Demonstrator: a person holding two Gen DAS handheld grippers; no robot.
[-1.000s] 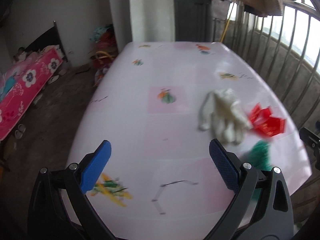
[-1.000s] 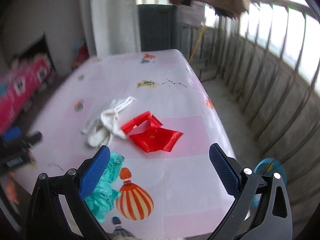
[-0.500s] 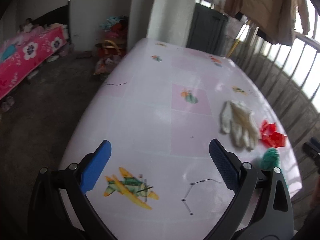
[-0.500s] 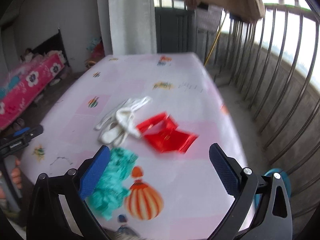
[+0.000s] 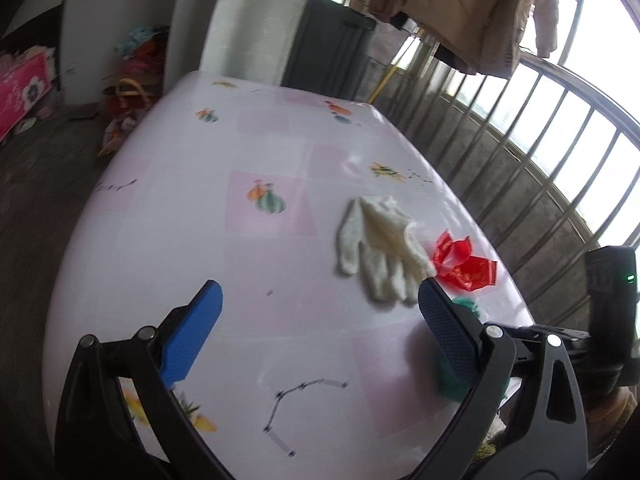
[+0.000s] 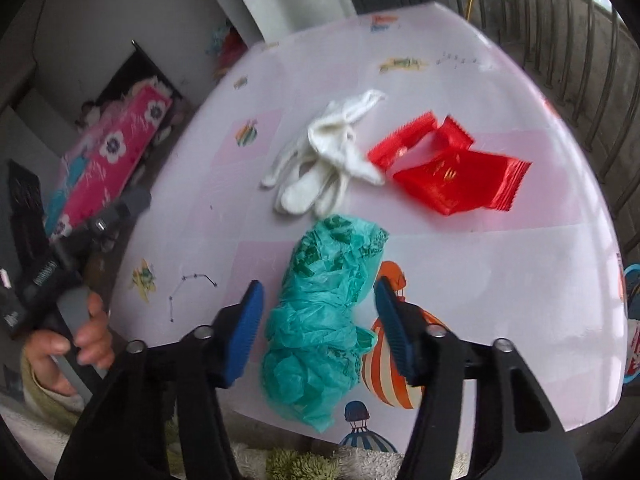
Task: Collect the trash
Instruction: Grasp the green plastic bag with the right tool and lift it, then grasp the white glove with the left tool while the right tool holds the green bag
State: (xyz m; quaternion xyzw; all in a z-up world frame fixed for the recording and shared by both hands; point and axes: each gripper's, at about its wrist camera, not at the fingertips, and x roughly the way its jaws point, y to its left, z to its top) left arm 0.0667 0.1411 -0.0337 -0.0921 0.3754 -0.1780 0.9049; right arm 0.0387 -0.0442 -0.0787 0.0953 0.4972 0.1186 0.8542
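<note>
**Right claw straddling green bag; left claw wide over tabletop**

Right claw [image 6: 318,322]: jaws apart, blue pads on either side of crumpled teal-green plastic bag [image 6: 326,312]. Pads near the bag's flanks; contact not confirmable. Bag lying on tabletop [image 6: 500,280] near its front edge, partly covering a printed orange striped balloon [image 6: 386,372].

Just beyond the bag, ahead and slightly left of the claw: white cloth gloves [image 6: 328,160], heaped, fingers pointing toward the claw. Ahead and right: red foil wrappers [image 6: 456,176], torn open, one edge touching the gloves. Far left of the claw: person's hand [image 6: 80,336] gripping the handle of the other tool. Beyond that, pink floral bed [image 6: 108,160] on the room side. Metal railing [image 6: 580,40] off to the right past the tabletop edge.

Left claw [image 5: 320,322]: jaws spread wide, nothing between the pads, hovering above bare tabletop [image 5: 200,248]. Ahead and right of it: gloves [image 5: 380,248], blurred. Further right: red wrappers [image 5: 464,266]. Green bag [image 5: 466,306] mostly hidden behind the right-side pad. Far ahead: padded jacket [image 5: 464,12] hanging above the railing.
</note>
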